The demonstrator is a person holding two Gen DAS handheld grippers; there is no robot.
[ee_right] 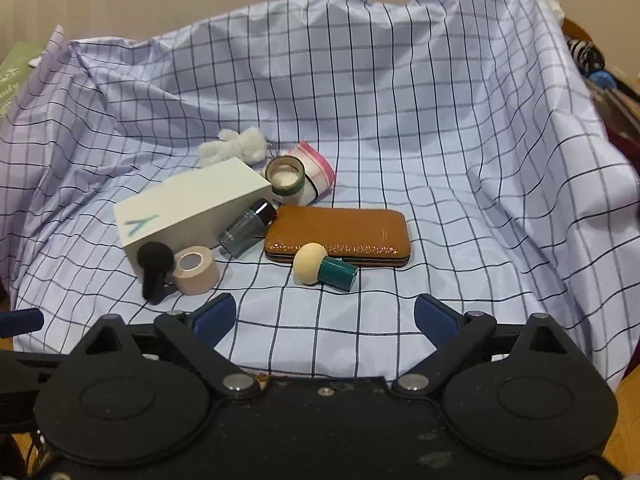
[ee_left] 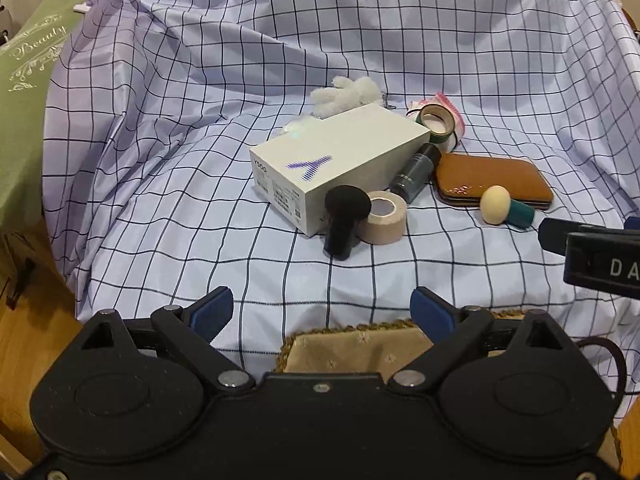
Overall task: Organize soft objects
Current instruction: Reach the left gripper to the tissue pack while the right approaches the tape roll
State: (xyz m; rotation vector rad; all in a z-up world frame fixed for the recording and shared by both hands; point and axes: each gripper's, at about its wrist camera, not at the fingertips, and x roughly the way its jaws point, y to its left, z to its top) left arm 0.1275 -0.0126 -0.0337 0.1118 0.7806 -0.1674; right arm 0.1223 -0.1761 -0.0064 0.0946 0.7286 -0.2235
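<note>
A cluster of items lies on a checked cloth (ee_left: 200,184). A fluffy white plush (ee_left: 346,94) (ee_right: 236,146) sits behind a white box (ee_left: 340,164) (ee_right: 192,208). In front of the box lean a black sponge puff (ee_left: 344,216) (ee_right: 156,266) and a beige tape roll (ee_left: 382,216) (ee_right: 196,270). A cream sponge on a green handle (ee_left: 504,208) (ee_right: 322,270) rests against a brown leather case (ee_left: 496,180) (ee_right: 340,236). My left gripper (ee_left: 323,308) is open over bare cloth, short of the puff. My right gripper (ee_right: 326,314) is open just before the cream sponge.
A grey bottle (ee_left: 416,172) (ee_right: 248,228), a green tape roll (ee_left: 436,120) (ee_right: 286,176) and a pink-edged bag (ee_right: 316,164) crowd the box. A green "Beauty" bag (ee_left: 28,80) stands left. A beige mat (ee_left: 356,350) peeks out at the cloth's front edge. The right gripper's body (ee_left: 600,256) enters the left wrist view.
</note>
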